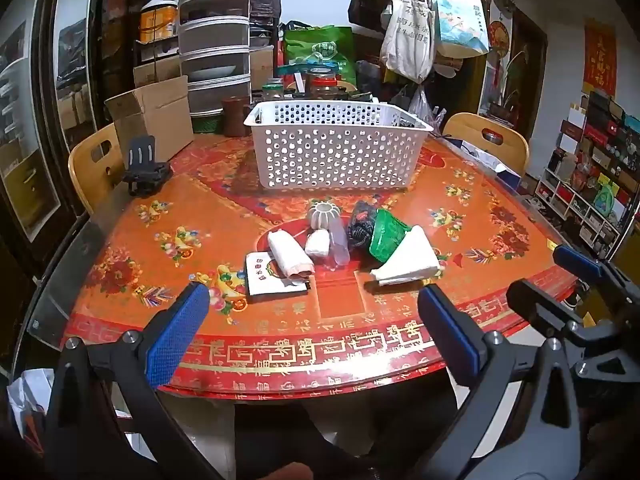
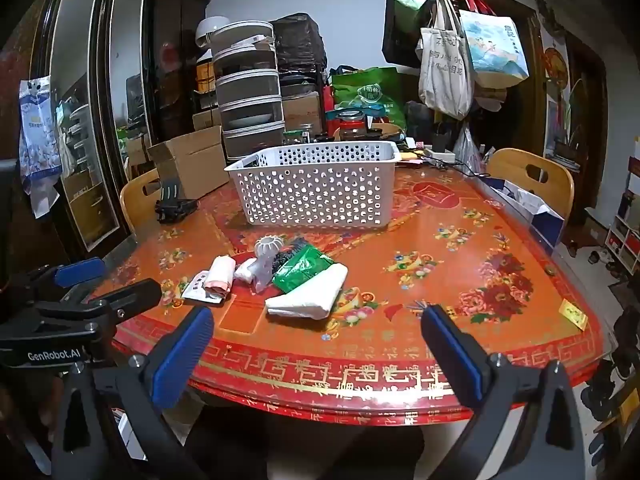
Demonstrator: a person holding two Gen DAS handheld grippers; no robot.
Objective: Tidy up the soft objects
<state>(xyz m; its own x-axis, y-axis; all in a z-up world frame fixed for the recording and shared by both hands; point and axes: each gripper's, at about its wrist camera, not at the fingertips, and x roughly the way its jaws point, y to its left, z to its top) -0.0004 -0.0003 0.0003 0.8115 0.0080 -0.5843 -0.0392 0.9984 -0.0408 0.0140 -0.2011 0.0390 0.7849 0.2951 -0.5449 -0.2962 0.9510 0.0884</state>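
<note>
**Both grippers wide and empty before a small heap of soft things**

Nearest to the cameras stood the two tools. The left gripper (image 1: 312,312) had its blue pads spread as far as they go, with nothing between them, and the right gripper (image 2: 318,330) was the same: fully spread and empty. Both hung over the near edge of the table (image 1: 500,216), apart from every object.

Just behind them, near the middle of the table, lay the heap to be sorted. I counted one flat white card or packet (image 1: 274,278), one rolled white cloth (image 1: 290,254) lying partly on it, one smaller white roll (image 1: 317,243), one folded white bag or tissue pack (image 1: 408,258), one green foil pouch (image 1: 386,238), one dark patterned bundle (image 1: 360,222), one clear plastic wrapper (image 1: 340,246) and one white ribbed round piece (image 1: 324,214).

These things looked light. The rolls should give under the pads, so I would take each across its middle, where it is thickest. The green pouch seemed smooth and could slip; a pinch at its crumpled edge seemed safer. The flat card lay close to the table and would probably be hard to lift.

Farther back stood one white perforated basket (image 1: 338,146), well apart from the heap and, I judged, the place for the things. What was inside it could not be seen.
</note>
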